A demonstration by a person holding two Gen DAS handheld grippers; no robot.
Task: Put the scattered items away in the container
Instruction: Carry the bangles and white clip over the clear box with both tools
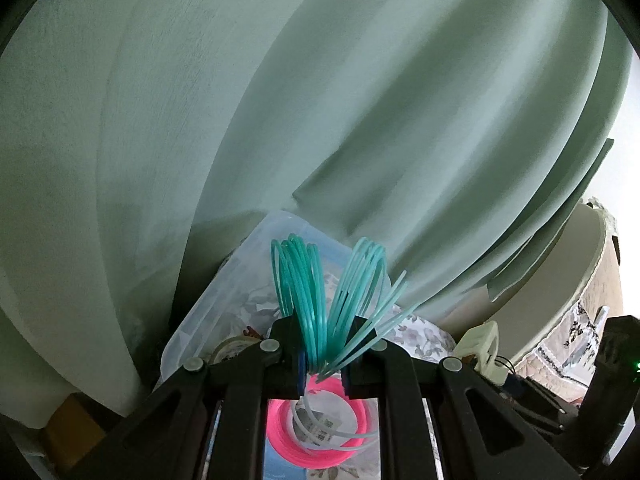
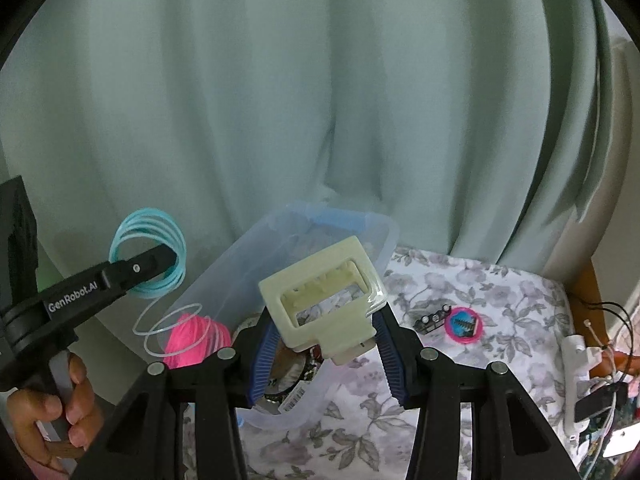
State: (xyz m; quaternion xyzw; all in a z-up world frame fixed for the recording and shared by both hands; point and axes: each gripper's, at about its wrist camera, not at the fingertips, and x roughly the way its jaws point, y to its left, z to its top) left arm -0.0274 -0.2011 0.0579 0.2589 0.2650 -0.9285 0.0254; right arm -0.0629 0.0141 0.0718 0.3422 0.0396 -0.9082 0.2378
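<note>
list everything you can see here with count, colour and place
filament coil: one, teal, clamped in the left gripper above the bin
filament coil: one, pink, inside the bin
container: one, clear plastic, on the floral cloth by the curtain
plastic frame part: one, cream, held in the right gripper over the bin
round cap: one, pink with blue centre, on the cloth right of the bin
curtain: one, pale green, behind
left gripper: black, shut
right gripper: black, blue pads
hand: one, lower left
</note>
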